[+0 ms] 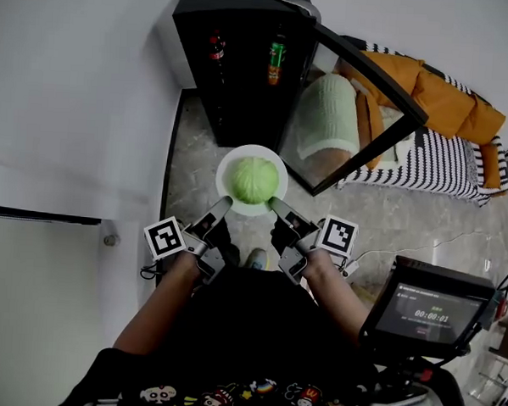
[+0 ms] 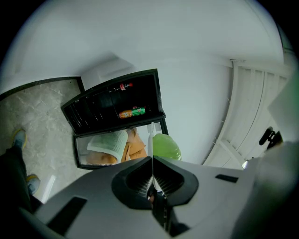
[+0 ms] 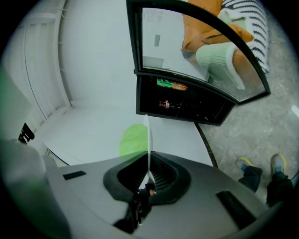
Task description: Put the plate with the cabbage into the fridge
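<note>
In the head view, a round white plate (image 1: 225, 166) bearing a pale green cabbage head (image 1: 253, 180) was held out above the grey marbled floor (image 1: 381, 217). The left tongs (image 1: 224, 203) gripped the plate's near-left rim and the right tongs (image 1: 273, 204) its near-right rim. Just past the plate's far edge stood a small black fridge (image 1: 242, 104). Its glass door (image 1: 361, 110) was swung wide to the right, so the open front faced the plate. Inside stood a dark bottle (image 1: 216, 46) and a green-and-orange bottle (image 1: 277, 63). A white wall (image 1: 72, 103) ran close along the fridge's left side, and a striped sofa with orange cushions (image 1: 443, 157) lay beyond the door. Bare floor showed between the door's lower edge and the person.

In the left gripper view, the tongs were clamped together on the plate's thin white edge, seen edge-on, with the cabbage bulging to the right of that edge. The dark fridge cavity lay ahead with both bottles on its shelves, and the door's glass reflected the sofa.

In the right gripper view, the tongs were likewise closed on the plate's rim, with the cabbage showing to the left of the edge. The fridge opening sat ahead past the plate. The door frame's edge angled across the top, and the person's shoes (image 3: 275, 163) stood on the floor at the lower right.
</note>
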A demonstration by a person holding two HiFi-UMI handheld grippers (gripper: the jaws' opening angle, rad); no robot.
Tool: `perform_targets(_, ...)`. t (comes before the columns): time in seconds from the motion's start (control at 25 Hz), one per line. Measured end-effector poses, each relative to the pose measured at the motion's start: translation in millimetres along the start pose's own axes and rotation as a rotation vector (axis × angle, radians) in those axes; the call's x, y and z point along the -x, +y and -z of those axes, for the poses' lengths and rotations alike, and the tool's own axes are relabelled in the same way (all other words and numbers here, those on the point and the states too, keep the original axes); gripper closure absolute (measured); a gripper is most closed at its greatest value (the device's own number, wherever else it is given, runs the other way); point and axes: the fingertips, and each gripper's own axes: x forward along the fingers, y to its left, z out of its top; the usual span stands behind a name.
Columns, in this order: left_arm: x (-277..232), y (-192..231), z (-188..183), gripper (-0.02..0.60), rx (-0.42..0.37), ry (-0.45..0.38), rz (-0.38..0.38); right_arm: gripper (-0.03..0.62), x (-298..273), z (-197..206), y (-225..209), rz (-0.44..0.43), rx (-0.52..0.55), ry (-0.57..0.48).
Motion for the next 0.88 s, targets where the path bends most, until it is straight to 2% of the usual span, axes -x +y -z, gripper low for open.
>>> perform_targets(0.36,2.5,-2.3,-5.2,0.569,-0.002,-0.026,0.003,0.572,-6.4,-0.5,4.7,-0.009,0.010,0.019)
perform_targets(0.88,0.3,-2.2,-7.1,0.569,-0.013,-0.023,-0.012,0.572,-7.8,-2.1,1.2,-0.016,-0.007,0.009)
